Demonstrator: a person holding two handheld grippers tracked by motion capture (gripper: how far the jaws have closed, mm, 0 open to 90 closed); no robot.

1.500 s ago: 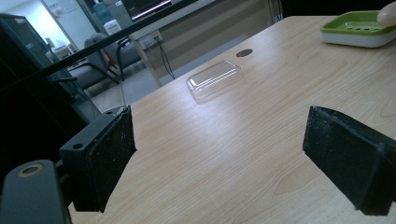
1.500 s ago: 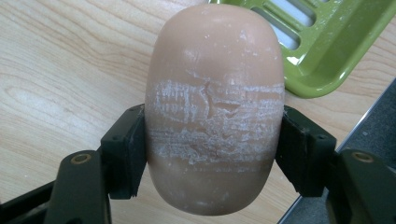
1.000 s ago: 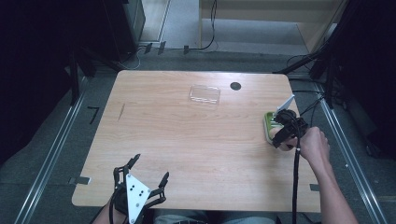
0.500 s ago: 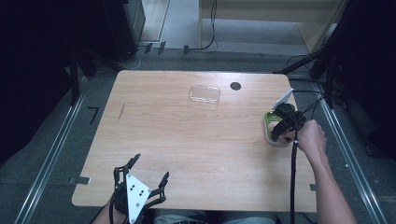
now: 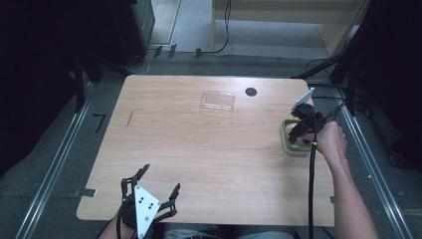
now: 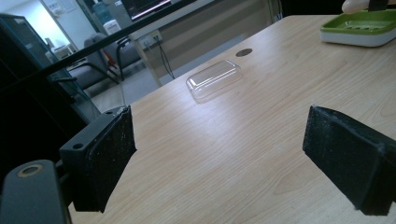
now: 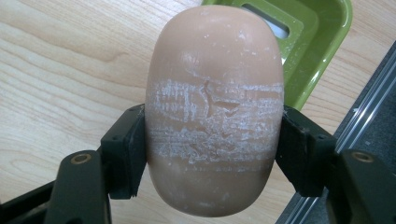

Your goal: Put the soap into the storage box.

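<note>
Peach soap bar (image 7: 215, 112), clamped above green dish (image 7: 299, 42)

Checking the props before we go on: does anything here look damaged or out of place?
The soap bar held in the right claw is scuffed: a whitish, cracked band crosses its middle between the pads. The clear lid lies apart from the green soap dish.

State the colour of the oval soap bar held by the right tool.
Peach-beige oval soap bar, scuffed white; clearest in the right gripper view.

A: Item count, table (image 5: 199, 149)?
B: One soap bar (image 7: 215, 107). One green soap dish (image 5: 287, 137). One clear plastic lid (image 5: 218, 100).
A: Grippers?
B: Two: left gripper (image 5: 152, 191), right gripper (image 5: 302, 130).
</note>
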